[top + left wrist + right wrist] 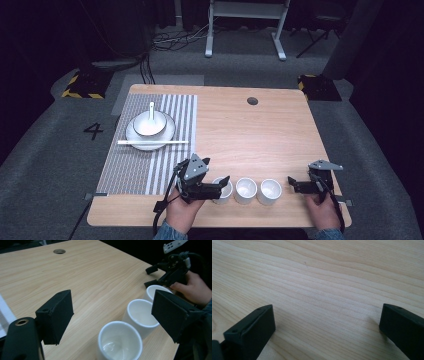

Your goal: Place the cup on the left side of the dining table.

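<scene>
White cups (245, 190) in a left-right row, mouths up; left gripper (224, 185) agape, seemingly astride the leftmost; right gripper (291, 183) agape.

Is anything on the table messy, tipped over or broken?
Nothing stands out. The three white cups stand upright in a neat row, dry inside. The bowl sits on its plate on the striped mat, chopsticks laid straight in front.

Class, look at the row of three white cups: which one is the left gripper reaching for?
The leftmost cup: the left gripper has its open jaws at this cup, while the middle cup and right cup stand clear.
</scene>
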The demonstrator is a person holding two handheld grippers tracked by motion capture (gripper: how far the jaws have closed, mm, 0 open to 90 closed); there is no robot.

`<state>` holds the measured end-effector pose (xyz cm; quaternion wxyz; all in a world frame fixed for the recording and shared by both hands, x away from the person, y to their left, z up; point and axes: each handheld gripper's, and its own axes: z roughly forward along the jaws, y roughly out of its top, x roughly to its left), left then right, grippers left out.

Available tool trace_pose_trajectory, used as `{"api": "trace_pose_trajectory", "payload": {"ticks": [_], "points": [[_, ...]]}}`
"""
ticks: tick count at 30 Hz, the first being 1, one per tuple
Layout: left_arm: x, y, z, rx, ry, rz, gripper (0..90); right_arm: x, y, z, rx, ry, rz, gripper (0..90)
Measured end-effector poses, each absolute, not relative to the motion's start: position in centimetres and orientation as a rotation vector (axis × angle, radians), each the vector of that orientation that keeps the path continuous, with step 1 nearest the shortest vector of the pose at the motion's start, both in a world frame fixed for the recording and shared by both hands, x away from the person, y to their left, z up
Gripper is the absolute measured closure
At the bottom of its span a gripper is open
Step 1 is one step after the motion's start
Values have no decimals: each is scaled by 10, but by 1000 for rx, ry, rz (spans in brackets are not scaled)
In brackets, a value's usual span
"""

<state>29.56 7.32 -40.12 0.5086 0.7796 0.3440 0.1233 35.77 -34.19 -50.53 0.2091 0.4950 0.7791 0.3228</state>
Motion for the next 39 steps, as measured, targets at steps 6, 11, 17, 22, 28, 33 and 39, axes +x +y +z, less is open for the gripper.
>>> {"api": "trace_pose_trajectory", "payload": {"ticks": [6,11,17,22,28,33,39], "points": [[292,61,-408,1880,815,284,162,358,-342,-505,1377,2167,898,2],[291,53,-423,1867,855,287,152,358,-342,-505,1377,2167,898,2],[288,48,-438,1888,861,313,148,358,-342,-505,1377,2167,898,2],[287,47,-451,1905,891,319,149,357,-342,-505,1380,2163,895,2],[287,50,-462,1925,915,348,148,357,-342,-505,1380,2163,895,2],[287,47,-470,1959,911,338,148,357,-342,-505,1380,2163,895,2],[288,42,-481,1998,905,323,150,357,-342,-505,1380,2163,895,2]]}}
